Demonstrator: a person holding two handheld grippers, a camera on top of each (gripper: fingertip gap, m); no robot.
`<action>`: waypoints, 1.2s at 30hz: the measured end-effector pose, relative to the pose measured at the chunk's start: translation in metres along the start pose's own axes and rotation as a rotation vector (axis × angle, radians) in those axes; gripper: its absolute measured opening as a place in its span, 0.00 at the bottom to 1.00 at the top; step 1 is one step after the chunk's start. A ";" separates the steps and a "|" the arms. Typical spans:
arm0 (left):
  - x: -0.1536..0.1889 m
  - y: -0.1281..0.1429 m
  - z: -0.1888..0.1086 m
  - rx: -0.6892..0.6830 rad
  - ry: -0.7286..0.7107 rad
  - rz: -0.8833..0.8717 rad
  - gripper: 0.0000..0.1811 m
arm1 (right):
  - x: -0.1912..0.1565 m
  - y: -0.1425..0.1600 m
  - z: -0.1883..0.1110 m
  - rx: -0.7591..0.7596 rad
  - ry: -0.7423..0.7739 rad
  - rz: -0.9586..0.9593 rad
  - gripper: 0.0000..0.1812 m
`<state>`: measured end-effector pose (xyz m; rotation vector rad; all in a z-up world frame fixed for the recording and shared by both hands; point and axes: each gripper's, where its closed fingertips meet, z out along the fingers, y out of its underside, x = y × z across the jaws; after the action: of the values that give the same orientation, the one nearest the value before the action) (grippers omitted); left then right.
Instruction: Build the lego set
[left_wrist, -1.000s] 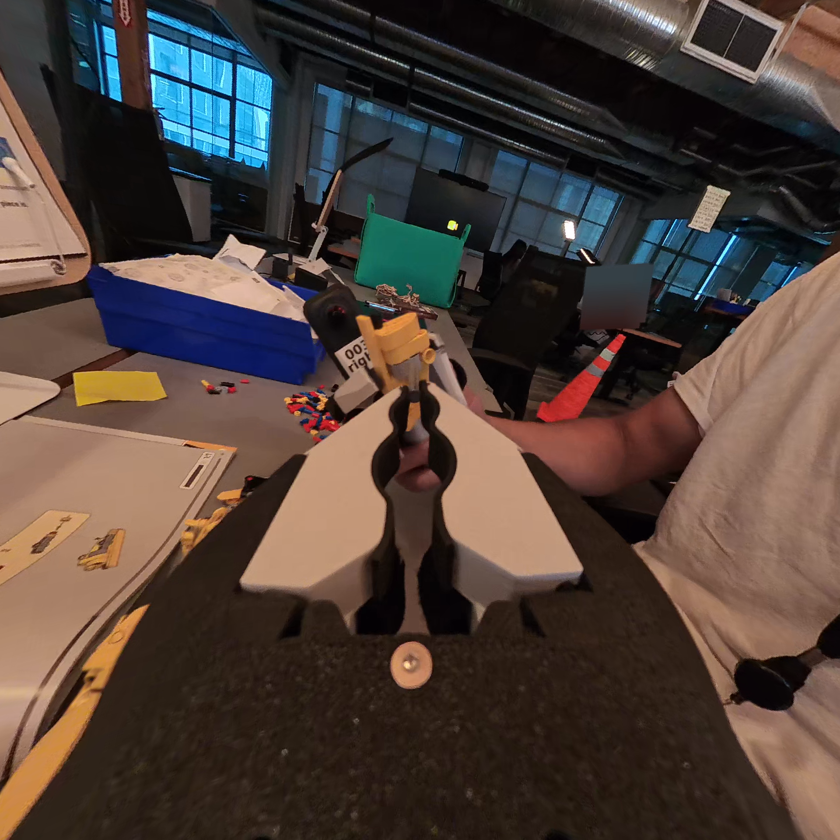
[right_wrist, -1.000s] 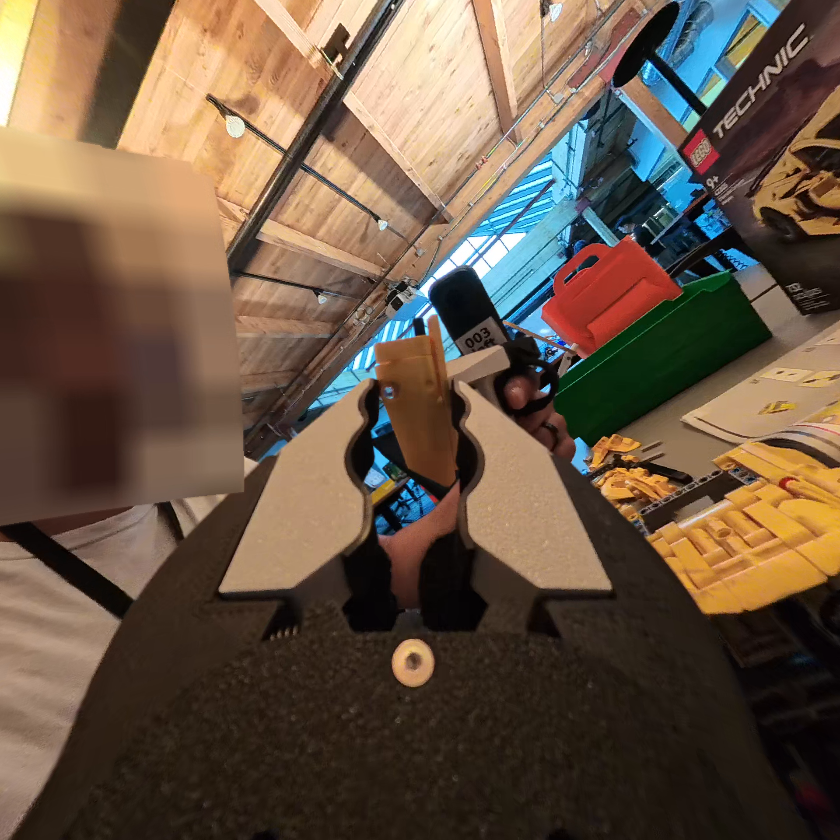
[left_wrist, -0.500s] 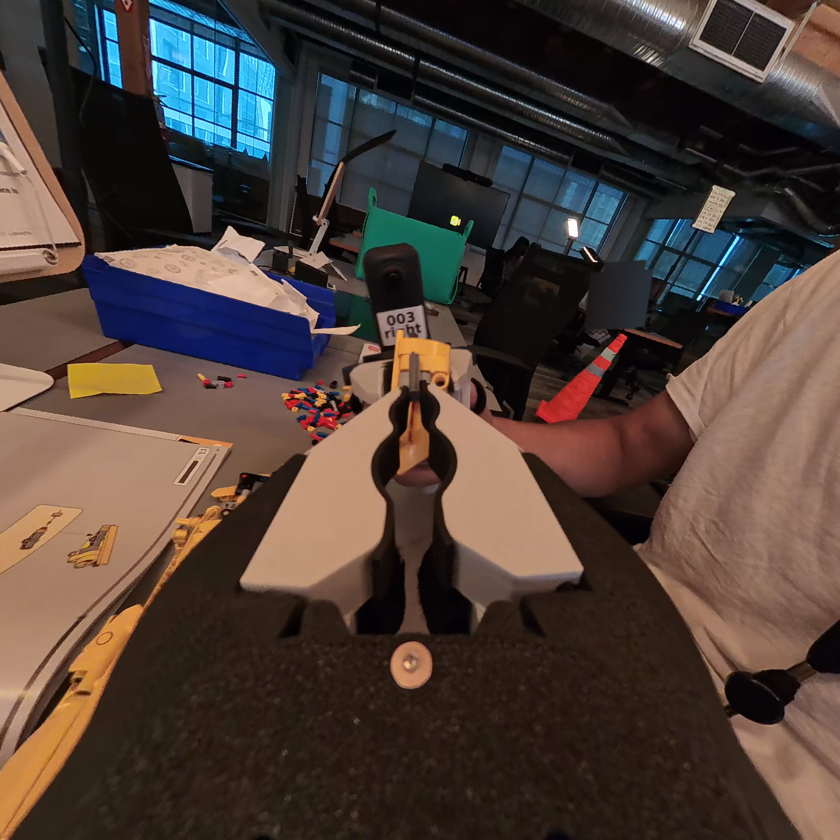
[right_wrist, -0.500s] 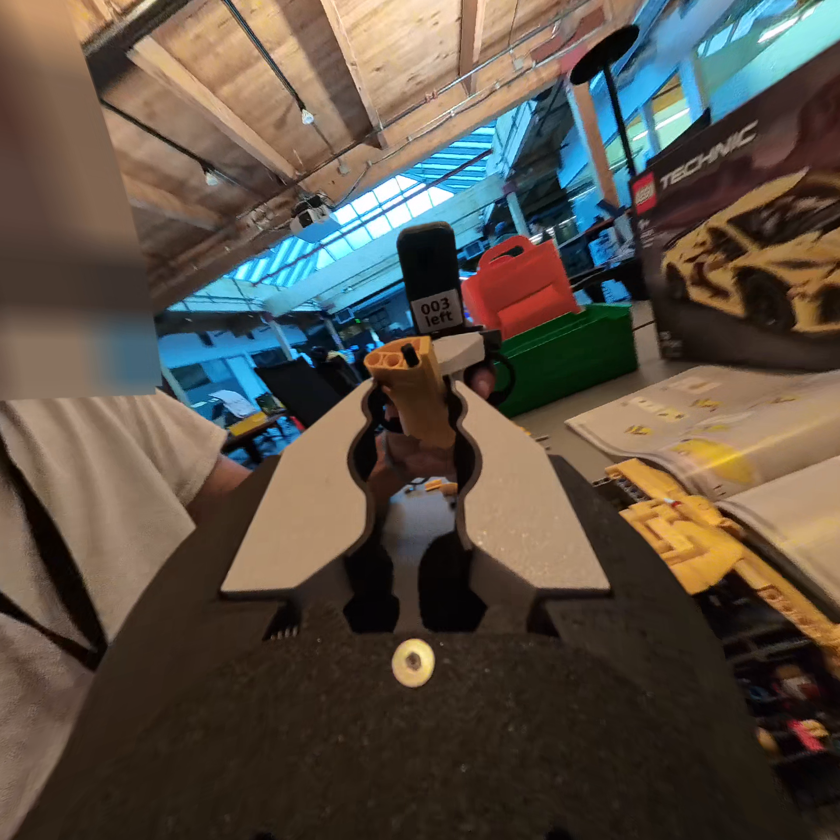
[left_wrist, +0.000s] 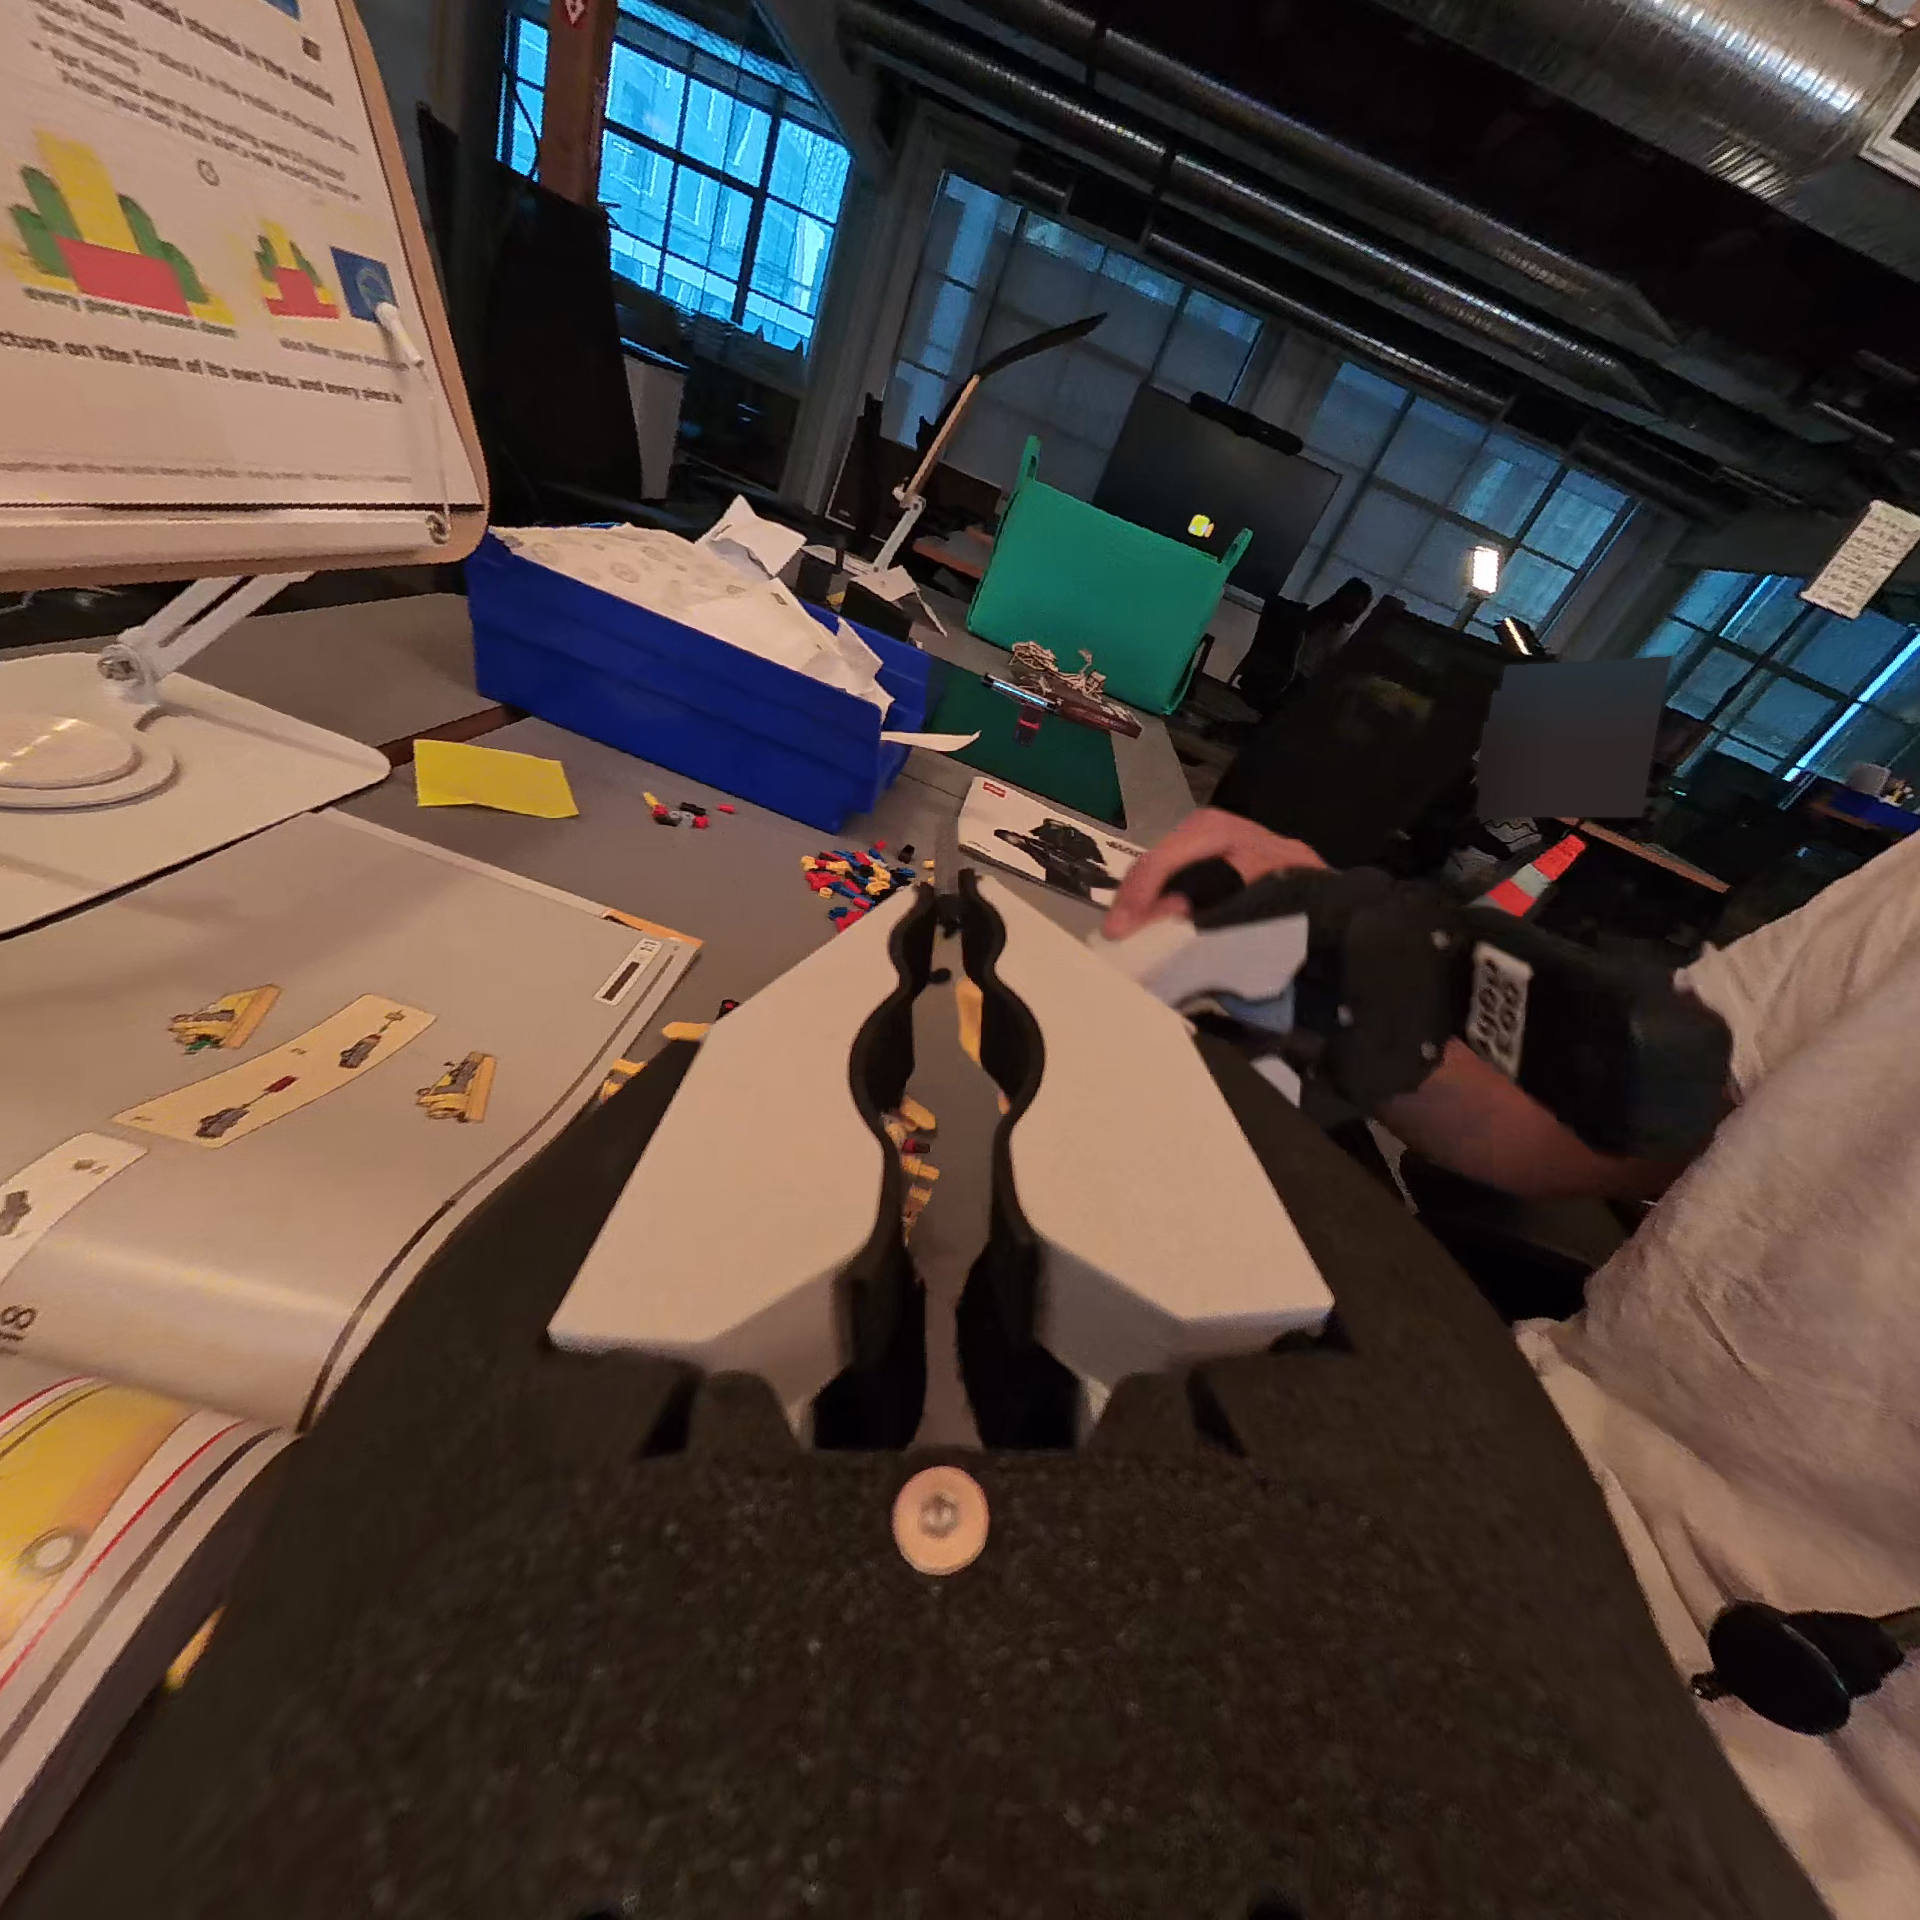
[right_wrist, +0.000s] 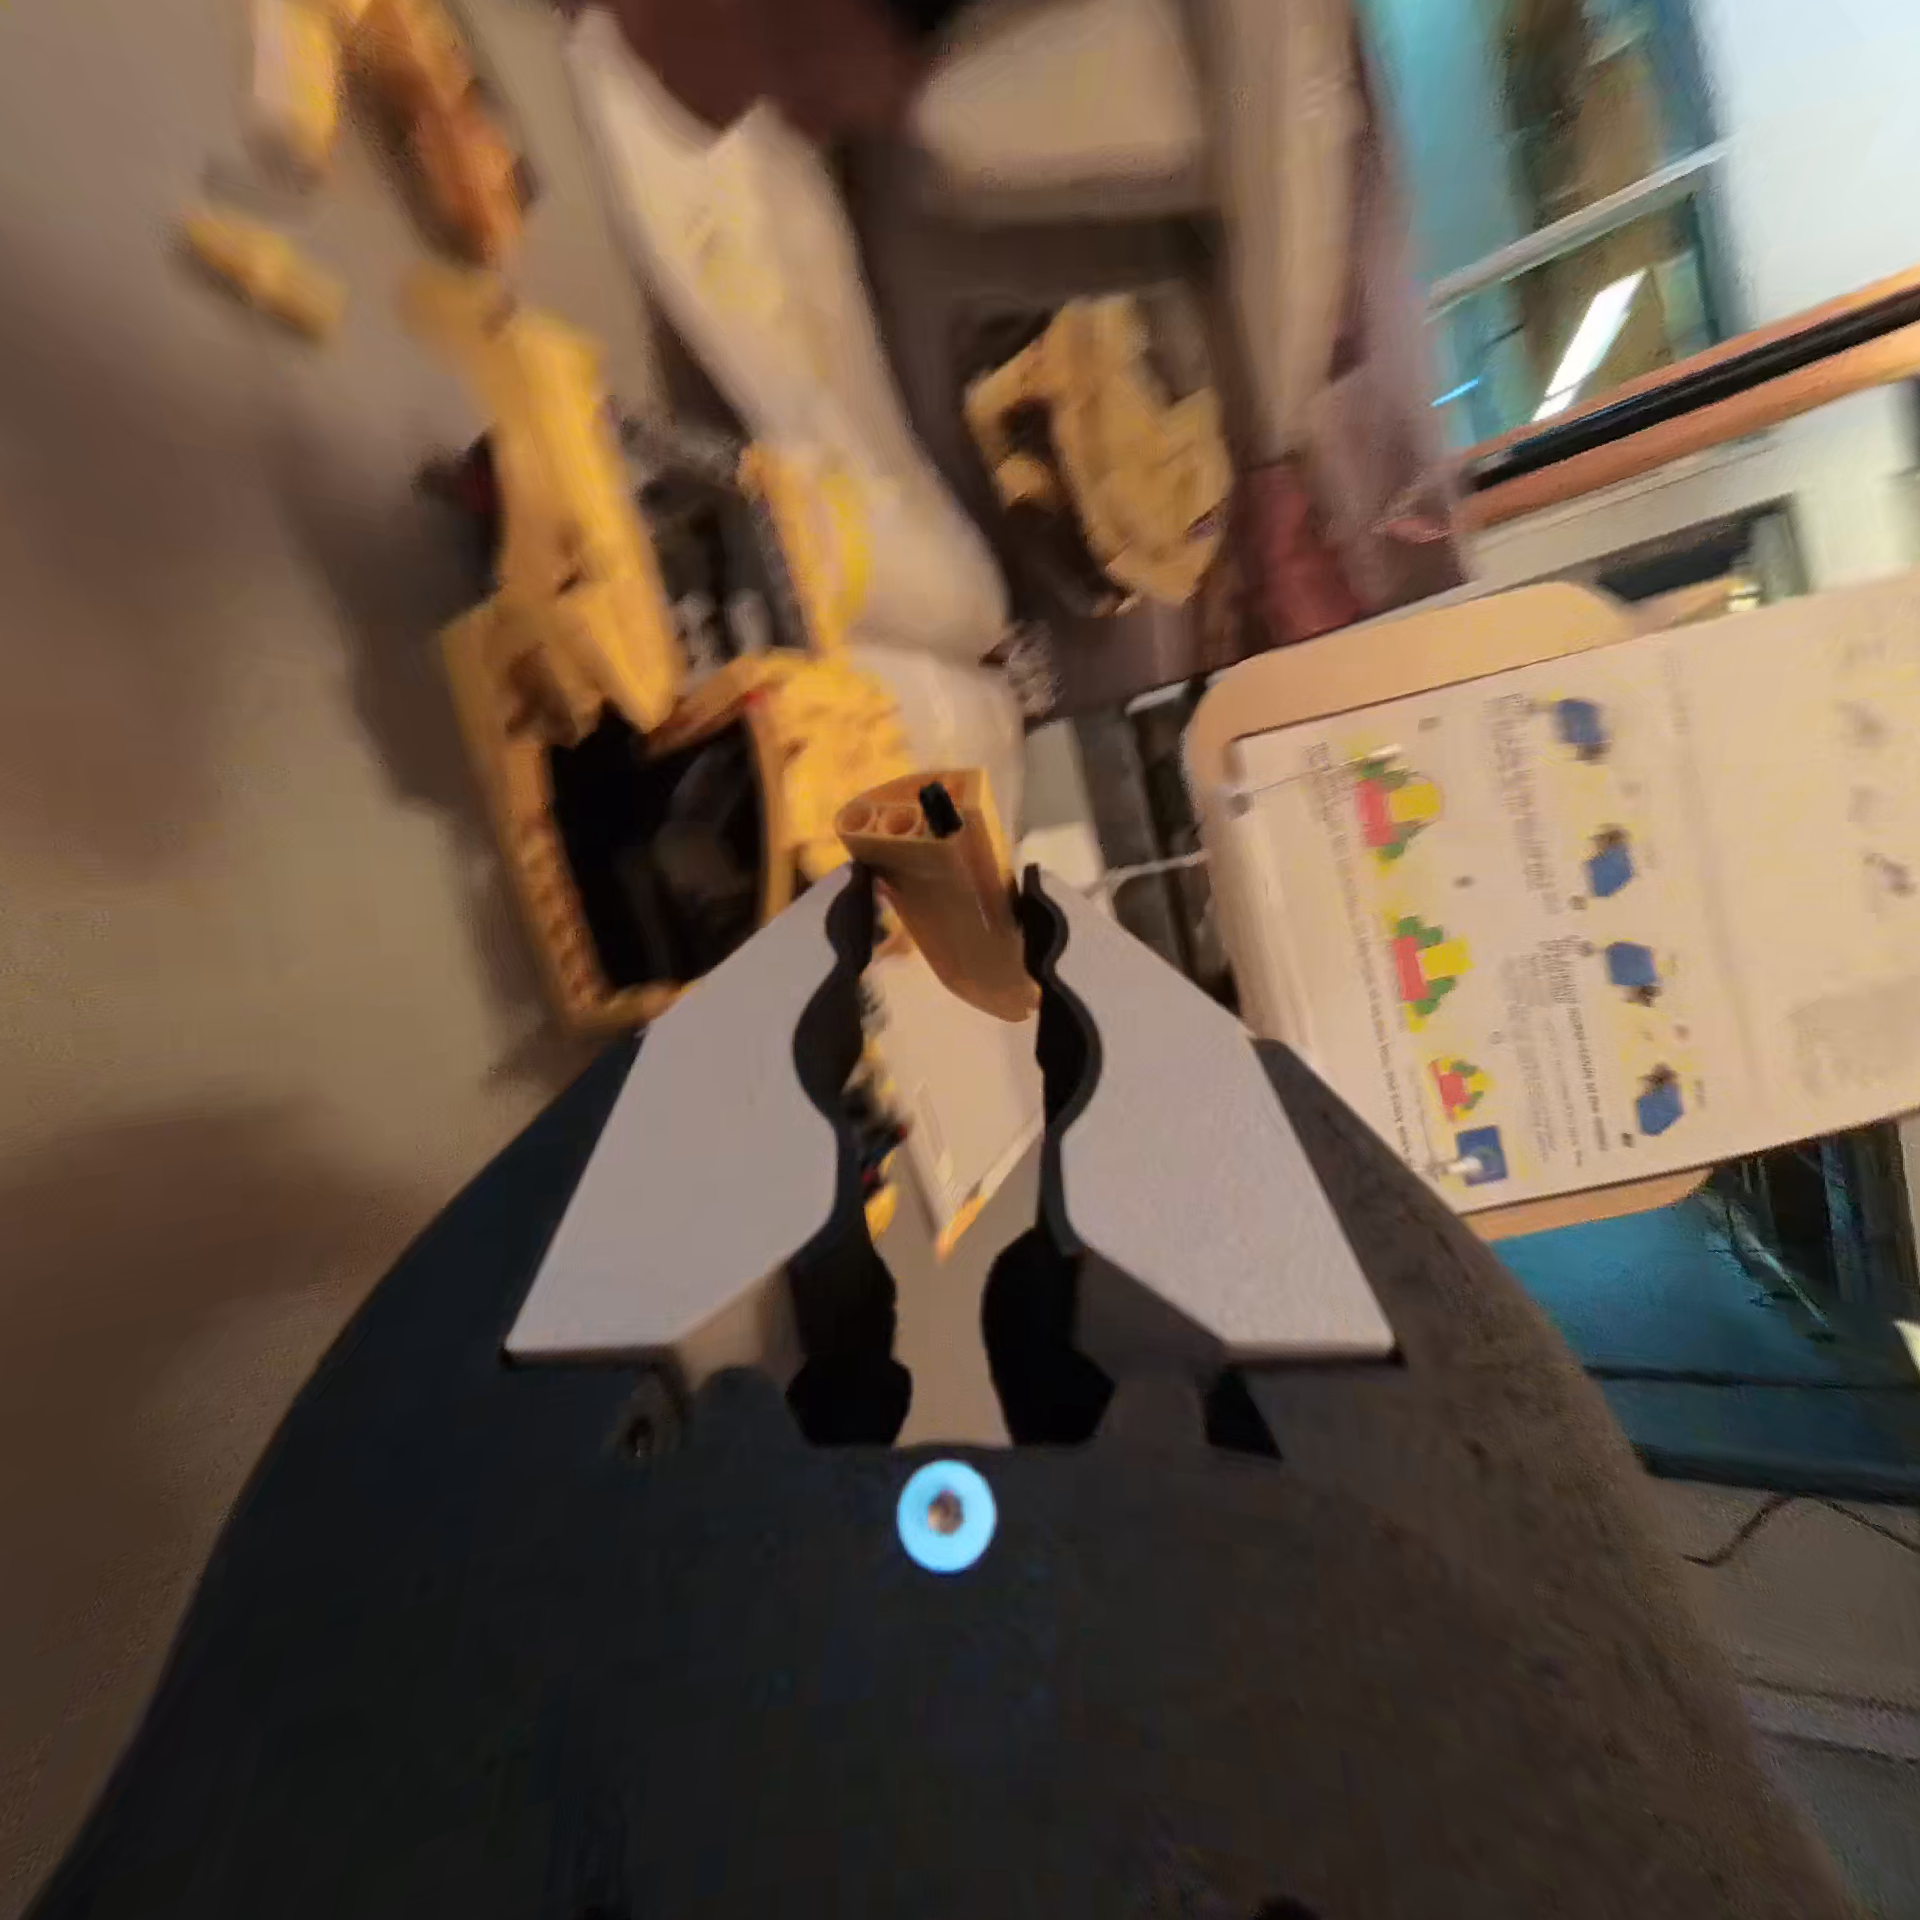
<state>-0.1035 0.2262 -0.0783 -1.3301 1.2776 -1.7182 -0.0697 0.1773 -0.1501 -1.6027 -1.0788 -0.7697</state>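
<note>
Yellow plastic is clamped in the right gripper (right_wrist: 940, 904): a curved yellow lego panel with round holes in its end and a short black pin (right_wrist: 938, 808) standing in one of them is pinched between the two grey fingertips, tilted slightly left. Beyond it, heavily blurred, the partly built yellow lego car body (right_wrist: 582, 675) with a dark hollow inside is seen on the grey table, with more loose yellow parts (right_wrist: 265, 265) to the far left. At the right of that view a propped-up board bearing a printed sheet with coloured brick drawings (right_wrist: 1558, 904) is seen.

The left gripper (left_wrist: 951, 899) is seen with its grey fingertips drawn almost together; a thin dark sliver seems to sit between the tips, but whether anything is held cannot be told. Through the gap lower down, small yellow pieces on the table are glimpsed. To the left an open instruction booklet (left_wrist: 312, 1091) is spread on the grey table (left_wrist: 748, 904). Farther off, a scatter of small red, blue and yellow lego pieces (left_wrist: 857, 878) lies near a blue plastic bin filled with crumpled paper (left_wrist: 675, 686). A yellow paper square (left_wrist: 488, 779) lies left of the bin. A green tote (left_wrist: 1101, 603) stands at the far end. At the right, the other gripper is held in a person's hand (left_wrist: 1195, 868), near a small closed booklet (left_wrist: 1039, 847).
</note>
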 end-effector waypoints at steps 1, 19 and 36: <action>-0.001 0.001 0.000 -0.005 -0.006 0.002 0.02 | -0.018 0.007 -0.003 -0.083 -0.071 -0.051 0.15; -0.015 0.020 0.003 -0.107 -0.078 0.032 0.02 | -0.121 0.030 -0.042 -0.337 -0.614 0.258 0.15; -0.013 0.024 0.005 -0.138 -0.075 0.040 0.02 | -0.131 0.001 -0.060 -0.198 -1.188 0.994 0.21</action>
<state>-0.0966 0.2272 -0.1051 -1.4236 1.3913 -1.5621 -0.1184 0.0845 -0.2484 -2.4783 -0.7335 0.8820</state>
